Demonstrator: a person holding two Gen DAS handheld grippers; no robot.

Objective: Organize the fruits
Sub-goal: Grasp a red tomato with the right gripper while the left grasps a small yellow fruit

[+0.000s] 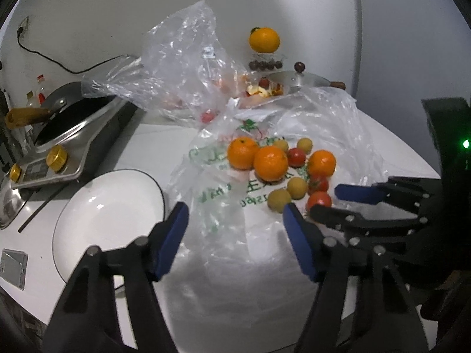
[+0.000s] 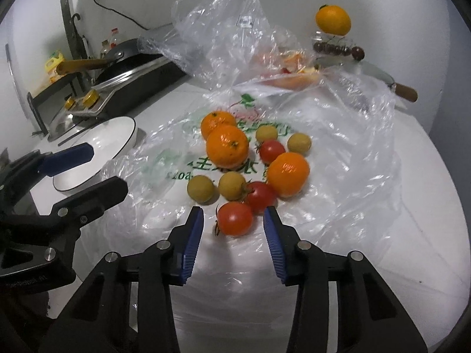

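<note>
Loose oranges, yellow-green small fruits and red tomatoes lie on a flattened clear plastic bag point(image 2: 338, 153); the right gripper point(image 2: 233, 223), jaws spread, brackets the nearest red tomato point(image 2: 235, 218) for pickup, while the left gripper point(image 1: 235, 214), also spread and empty, hovers beside the empty white plate point(image 1: 97, 214).

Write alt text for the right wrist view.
The right hand-held gripper, jaws open, points at a red tomato at the near edge of a fruit pile on a clear plastic bag: three oranges, three tomatoes and four small yellow fruits. At left are the left hand-held gripper, a white plate and a stove.
</note>
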